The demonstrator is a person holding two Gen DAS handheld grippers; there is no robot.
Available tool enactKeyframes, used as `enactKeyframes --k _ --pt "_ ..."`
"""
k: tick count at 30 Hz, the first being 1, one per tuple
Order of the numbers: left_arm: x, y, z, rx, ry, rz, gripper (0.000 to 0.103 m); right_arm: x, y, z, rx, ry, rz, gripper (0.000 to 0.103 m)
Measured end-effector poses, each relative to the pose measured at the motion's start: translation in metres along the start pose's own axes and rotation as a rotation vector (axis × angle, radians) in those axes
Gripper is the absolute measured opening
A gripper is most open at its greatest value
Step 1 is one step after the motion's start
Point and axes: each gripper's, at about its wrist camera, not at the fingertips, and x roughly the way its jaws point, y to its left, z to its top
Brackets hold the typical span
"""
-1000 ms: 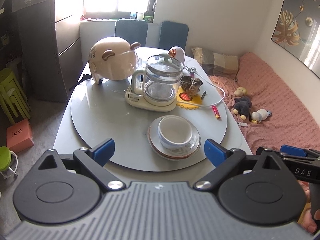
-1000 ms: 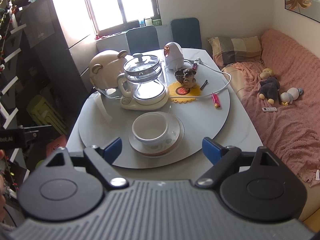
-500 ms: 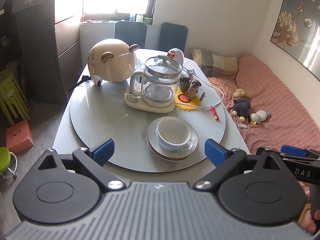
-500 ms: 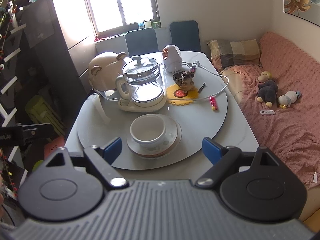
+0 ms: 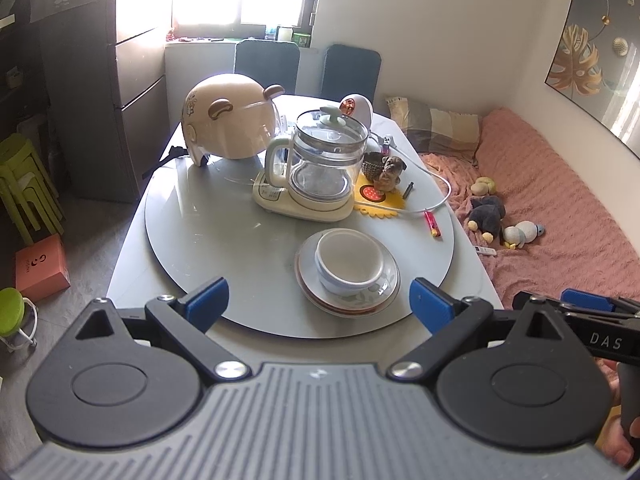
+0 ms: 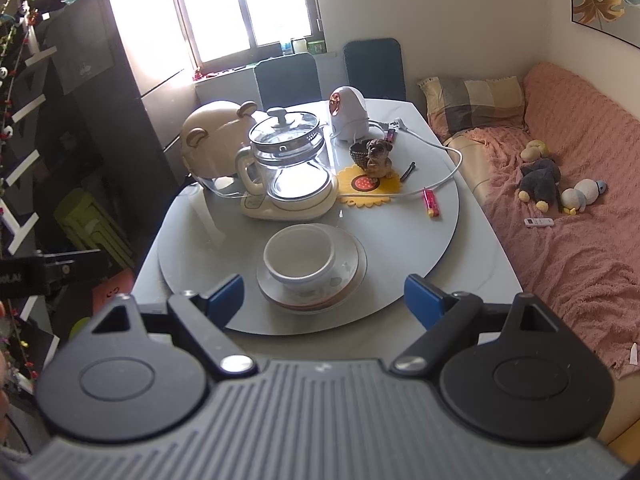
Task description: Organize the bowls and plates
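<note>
A white bowl (image 5: 349, 261) sits nested on a stack of plates (image 5: 384, 292) near the front of the grey turntable (image 5: 208, 236). The bowl (image 6: 298, 258) and the plates (image 6: 348, 264) also show in the right wrist view. My left gripper (image 5: 318, 304) is open and empty, held back from the table's front edge, with the stack beyond its fingers. My right gripper (image 6: 324, 298) is open and empty, also short of the stack. The right gripper's body shows at the right edge of the left wrist view.
A glass kettle (image 5: 320, 160) on its base, a beige bear-eared helmet (image 5: 232, 122), a dog figurine (image 5: 386, 170) on a yellow mat, a white cable and a red lighter (image 5: 433, 224) lie farther back. A pink couch (image 5: 560, 208) stands right; green stools (image 5: 24, 184) stand left.
Both grippers have drawn back slightly from the table, so the stack looks a little farther off. The jaws stay open. Nothing on the table has moved.
</note>
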Motion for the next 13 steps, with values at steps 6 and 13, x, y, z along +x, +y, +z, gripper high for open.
enactKeyframes --k 6,13 --pt "-0.0011 0.0001 -0.0009 0.000 0.001 -0.005 0.099 -0.0002 -0.0003 -0.0006 -0.002 -0.003 0.003 0.088" --pt "-0.0018 0.0010 -0.0031 0.000 0.000 -0.009 0.099 -0.0029 0.0002 -0.0021 -0.003 -0.008 -0.008 0.088"
